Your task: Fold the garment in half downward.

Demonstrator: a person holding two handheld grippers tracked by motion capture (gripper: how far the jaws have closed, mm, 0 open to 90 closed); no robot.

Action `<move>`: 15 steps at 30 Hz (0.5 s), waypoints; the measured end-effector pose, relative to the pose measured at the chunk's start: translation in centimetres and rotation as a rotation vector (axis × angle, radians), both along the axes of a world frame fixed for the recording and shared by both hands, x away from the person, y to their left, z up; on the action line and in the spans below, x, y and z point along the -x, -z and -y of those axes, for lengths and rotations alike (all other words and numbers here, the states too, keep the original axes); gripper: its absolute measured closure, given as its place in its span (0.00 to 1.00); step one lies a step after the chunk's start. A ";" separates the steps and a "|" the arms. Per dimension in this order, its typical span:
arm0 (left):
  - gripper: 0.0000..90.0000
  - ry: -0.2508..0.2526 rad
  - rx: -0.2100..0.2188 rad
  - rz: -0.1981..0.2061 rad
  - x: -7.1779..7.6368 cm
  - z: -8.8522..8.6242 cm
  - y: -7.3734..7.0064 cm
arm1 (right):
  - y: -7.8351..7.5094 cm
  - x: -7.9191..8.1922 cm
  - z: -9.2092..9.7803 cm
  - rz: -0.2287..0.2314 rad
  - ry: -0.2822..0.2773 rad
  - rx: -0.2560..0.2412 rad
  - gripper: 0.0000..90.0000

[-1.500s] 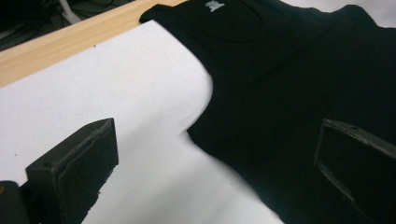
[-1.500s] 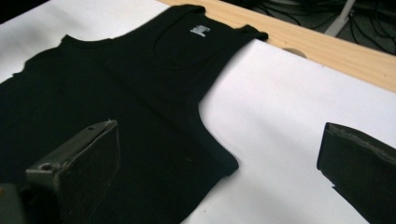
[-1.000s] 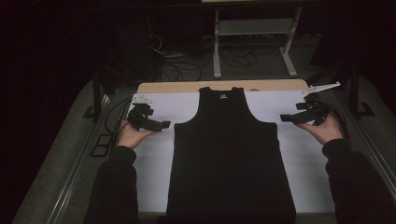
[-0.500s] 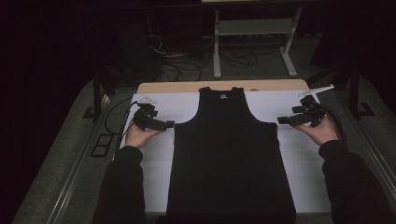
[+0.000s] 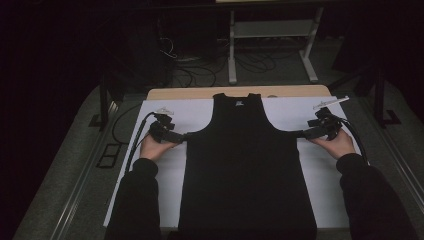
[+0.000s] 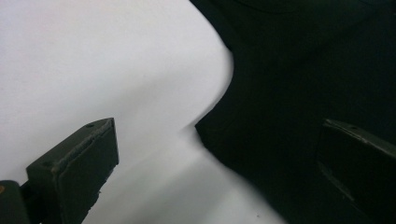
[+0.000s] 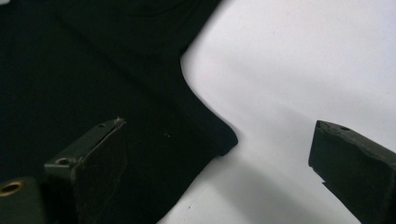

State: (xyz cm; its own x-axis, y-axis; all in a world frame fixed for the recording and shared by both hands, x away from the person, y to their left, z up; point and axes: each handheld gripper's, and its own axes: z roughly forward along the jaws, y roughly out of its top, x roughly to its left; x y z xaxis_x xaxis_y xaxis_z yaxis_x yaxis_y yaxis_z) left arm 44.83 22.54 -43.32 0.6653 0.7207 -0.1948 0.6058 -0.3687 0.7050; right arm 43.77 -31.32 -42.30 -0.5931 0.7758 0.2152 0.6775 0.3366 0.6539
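My left hand-held gripper [image 5: 181, 136] and right hand-held gripper [image 5: 303, 134] both gape wide, holding nothing. Between them the black tank top [image 5: 245, 170] lies flat on the white-covered counter [image 5: 160, 175], its armpit corners between each gripper's jaws.

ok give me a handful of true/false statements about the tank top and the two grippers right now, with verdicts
1. The black tank top lies flat on the white sheet with its neck end away from the person. True.
2. The left gripper is clamped shut on the fabric. False: its jaws stand wide apart, straddling the underarm corner of the top.
3. The right gripper is open, with the other underarm corner between its jaws. True.
4. The tank top is folded in half. False: it is spread out full length, both straps showing.
5. Both grippers sit at the hem nearest the person. False: they are at the armholes, one on each side.
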 end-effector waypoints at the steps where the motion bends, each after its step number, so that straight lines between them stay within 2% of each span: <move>1: 0.00 -0.001 0.004 -0.002 0.0 0.2 0.1 | 0.1 0.0 -0.1 -0.003 -0.006 0.010 0.07; 10: 0.00 0.000 0.013 -0.002 -0.1 0.6 0.6 | 1.2 -0.1 -0.4 -0.022 -0.019 0.009 0.11; 15: 0.00 0.009 0.022 -0.035 -0.3 0.7 1.0 | 1.7 -0.1 -0.6 -0.031 -0.020 0.001 0.15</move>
